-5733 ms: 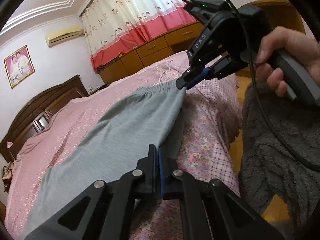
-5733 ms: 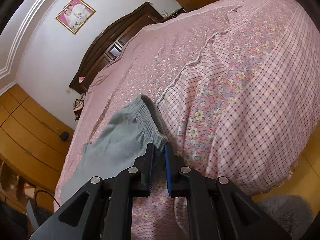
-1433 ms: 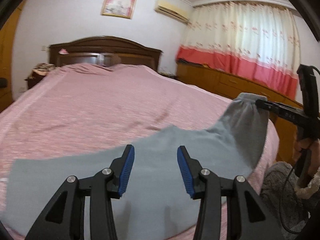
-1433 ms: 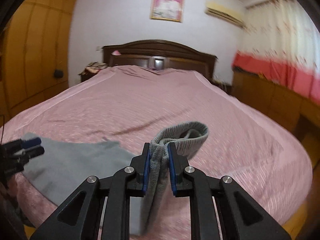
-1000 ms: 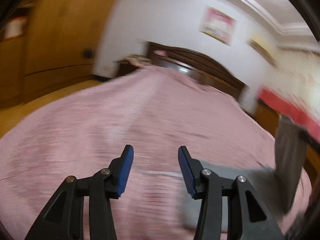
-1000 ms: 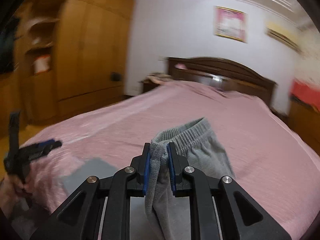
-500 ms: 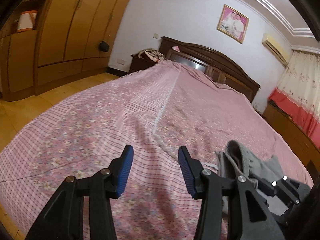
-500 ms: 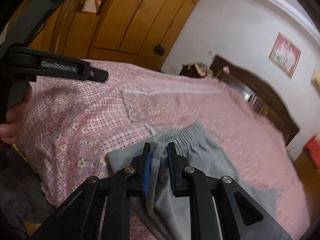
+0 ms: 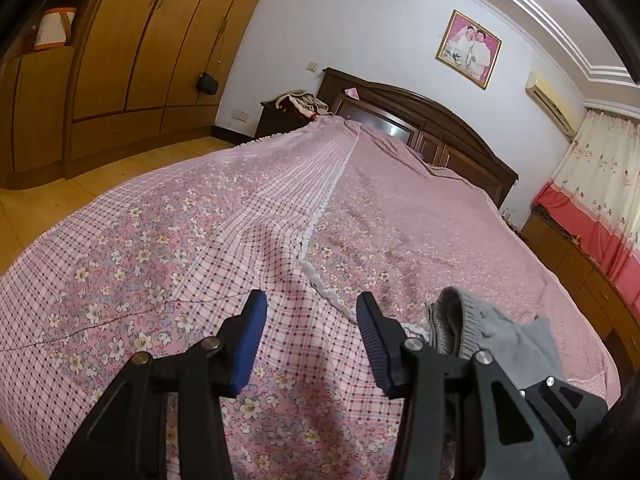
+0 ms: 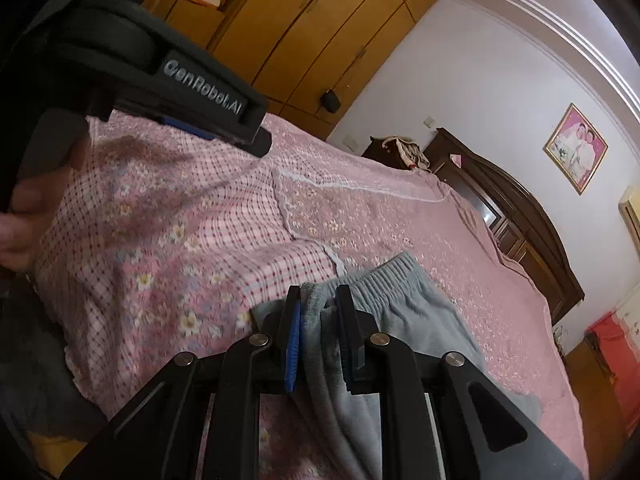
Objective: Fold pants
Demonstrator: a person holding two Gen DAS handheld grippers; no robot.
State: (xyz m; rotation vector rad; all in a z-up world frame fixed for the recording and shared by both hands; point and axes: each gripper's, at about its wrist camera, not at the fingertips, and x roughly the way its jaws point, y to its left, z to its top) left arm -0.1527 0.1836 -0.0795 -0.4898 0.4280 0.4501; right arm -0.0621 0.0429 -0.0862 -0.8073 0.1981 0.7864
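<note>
The grey pants [image 10: 404, 296] lie on the pink bed cover [image 10: 180, 216] near its front edge, folded over on themselves. My right gripper [image 10: 318, 296] is shut on the bunched elastic waistband, held just above the cover. In the left wrist view the pants [image 9: 504, 336] sit low at the right, with the waistband standing up. My left gripper [image 9: 310, 314] is open and holds nothing. It hovers over the checked part of the cover [image 9: 180, 260], to the left of the pants. The right wrist view shows the left gripper [image 10: 256, 136] side-on at upper left, with a hand [image 10: 24, 208] holding it.
The bed runs back to a dark wooden headboard [image 9: 420, 120]. Wooden wardrobes [image 9: 120, 60] and yellow floor [image 9: 52, 184] lie to the left. A nightstand piled with clothes [image 9: 296, 108] stands by the headboard. A low cabinet under red curtains [image 9: 580, 248] is on the right.
The left gripper, earlier shut on the pants, is now open and has swung left. The right gripper has carried the waistband leftward over the legs and lowered it toward the cover.
</note>
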